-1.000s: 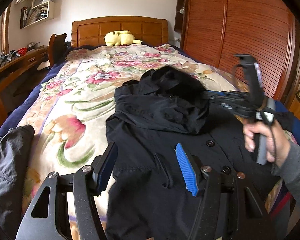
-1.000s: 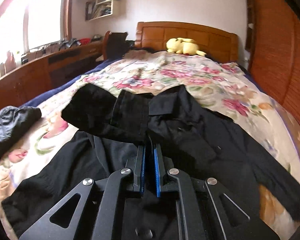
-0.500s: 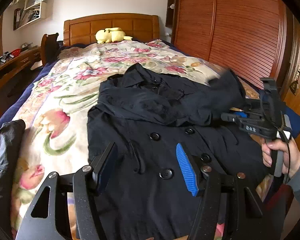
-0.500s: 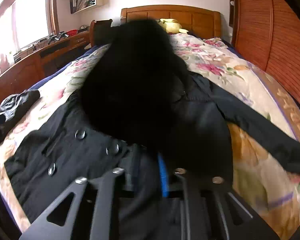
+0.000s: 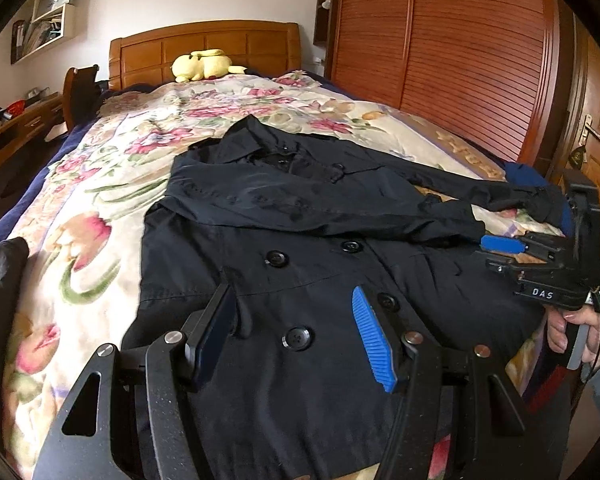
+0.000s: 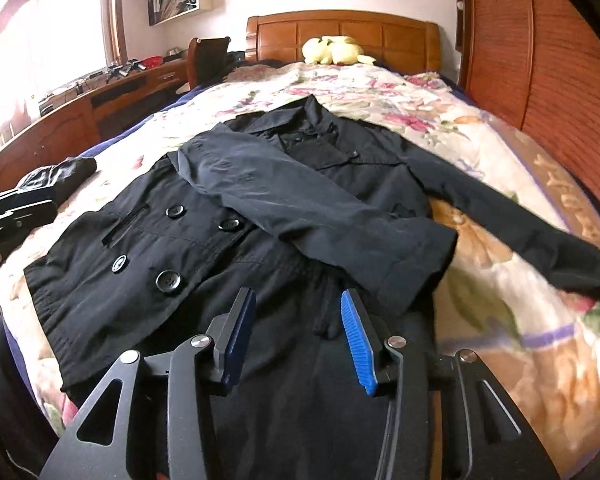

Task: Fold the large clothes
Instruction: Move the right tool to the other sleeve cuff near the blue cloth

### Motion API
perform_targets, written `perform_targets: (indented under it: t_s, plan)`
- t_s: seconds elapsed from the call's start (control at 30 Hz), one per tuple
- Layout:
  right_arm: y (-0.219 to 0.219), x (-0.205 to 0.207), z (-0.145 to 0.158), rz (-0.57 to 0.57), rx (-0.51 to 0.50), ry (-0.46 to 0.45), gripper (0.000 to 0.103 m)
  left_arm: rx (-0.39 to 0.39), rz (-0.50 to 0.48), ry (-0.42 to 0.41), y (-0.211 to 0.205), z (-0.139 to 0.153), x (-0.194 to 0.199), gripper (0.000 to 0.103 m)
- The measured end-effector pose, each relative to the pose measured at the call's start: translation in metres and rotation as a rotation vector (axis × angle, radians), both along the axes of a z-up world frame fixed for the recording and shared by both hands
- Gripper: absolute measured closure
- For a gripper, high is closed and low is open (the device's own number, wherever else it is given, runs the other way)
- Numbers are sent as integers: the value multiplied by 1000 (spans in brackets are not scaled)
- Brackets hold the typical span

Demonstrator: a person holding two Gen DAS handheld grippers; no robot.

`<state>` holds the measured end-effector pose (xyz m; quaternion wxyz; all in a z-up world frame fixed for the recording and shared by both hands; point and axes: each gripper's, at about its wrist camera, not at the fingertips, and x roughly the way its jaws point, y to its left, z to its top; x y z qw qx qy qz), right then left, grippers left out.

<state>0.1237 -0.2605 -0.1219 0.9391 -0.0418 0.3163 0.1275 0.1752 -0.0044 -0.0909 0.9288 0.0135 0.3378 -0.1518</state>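
Observation:
A black double-breasted coat (image 5: 300,240) lies front up on the floral bedspread (image 5: 100,208). One sleeve (image 6: 320,208) is folded across its chest, with the cuff (image 6: 416,264) lying just ahead of my right gripper (image 6: 298,320). That gripper's jaws are opening and nothing is between them. The other sleeve (image 6: 532,236) stretches out to the right. My left gripper (image 5: 296,320) hovers open over the coat's lower buttons, holding nothing. In the left wrist view the right gripper (image 5: 489,254) sits at the coat's right side, with a hand (image 5: 580,332) on its handle.
A yellow plush toy (image 5: 204,66) rests by the wooden headboard (image 5: 204,46). Another dark garment (image 5: 0,280) lies at the bed's left edge. A slatted wooden wardrobe (image 5: 460,60) runs along the right. A desk (image 6: 80,112) and chair (image 6: 208,60) stand left.
The right gripper, shut on the sleeve a second ago, swung it across the coat to the right and let go. The bunched fabric now lies flat. The left gripper shifted slightly, still open.

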Motion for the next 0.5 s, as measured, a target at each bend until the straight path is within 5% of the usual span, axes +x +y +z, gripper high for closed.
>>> perform_targets:
  t_s: [0.2, 0.5]
  plan:
    - [-3, 0, 12, -25, -88, -61, 57, -5, -45, -9, -22, -7, 19, 41]
    - [-22, 31, -13, -85, -112, 64, 57, -8, -107, 1, -50, -26, 46, 41]
